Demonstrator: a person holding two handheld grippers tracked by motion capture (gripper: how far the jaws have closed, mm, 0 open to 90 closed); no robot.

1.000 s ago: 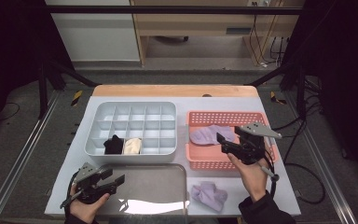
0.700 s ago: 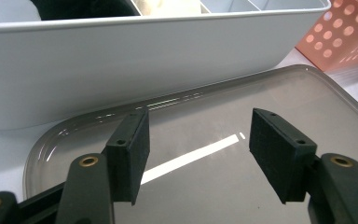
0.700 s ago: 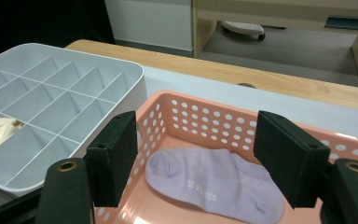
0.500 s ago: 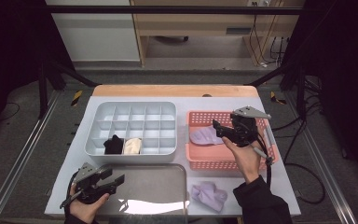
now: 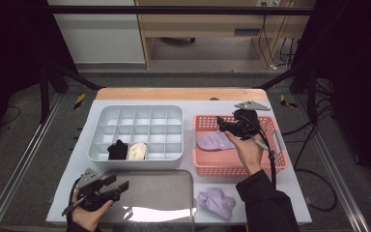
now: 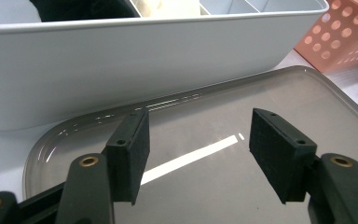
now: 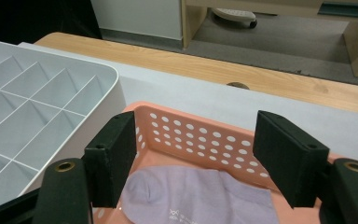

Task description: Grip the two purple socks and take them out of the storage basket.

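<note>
With the right tongs (image 5: 223, 123) released above the lilac sock (image 7: 200, 195) lying flat in the pink basket (image 7: 205, 135) (left tongs (image 6: 198, 154) idle, also released), a shallow pinch could slip off the thin fabric.

Overhead glare on tray (image 5: 149, 193), dark surroundings

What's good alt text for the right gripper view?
The right gripper, jaws open and empty, hangs over a pink perforated basket holding a flat lilac sock. A white divided organizer sits at left, the table's wooden edge beyond.
</note>
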